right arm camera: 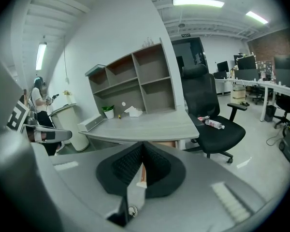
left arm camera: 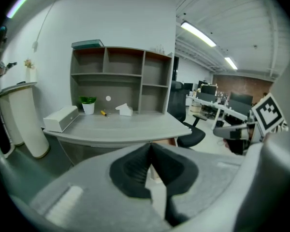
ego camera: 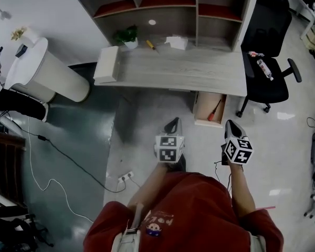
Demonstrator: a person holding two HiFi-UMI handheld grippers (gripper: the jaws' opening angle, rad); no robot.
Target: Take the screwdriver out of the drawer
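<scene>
under desk (ego camera: 173, 70): one drawer (ego camera: 201, 109), one screwdriver (ego camera: 215, 109); left gripper (ego camera: 173, 124), right gripper (ego camera: 232, 126) fingers (right arm camera: 128, 166) together.

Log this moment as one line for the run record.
left gripper: shut, empty | right gripper: shut, empty | drawer: open, under desk | screwdriver: in drawer, untouched

Ceiling tube lamps (left arm camera: 198, 34) give even, cool light, and in the right gripper view one ceiling lamp (right arm camera: 198, 2) glares white. The head view is dimmer and slightly soft, with pale reflections on the glossy floor (ego camera: 284, 116) and a dark shadow beneath the desk (ego camera: 189, 70). Both gripper views bow straight lines and fade to black at the corners. The left gripper (left arm camera: 150, 146) and right gripper (right arm camera: 142, 150), close to the lens, are out of focus.
</scene>
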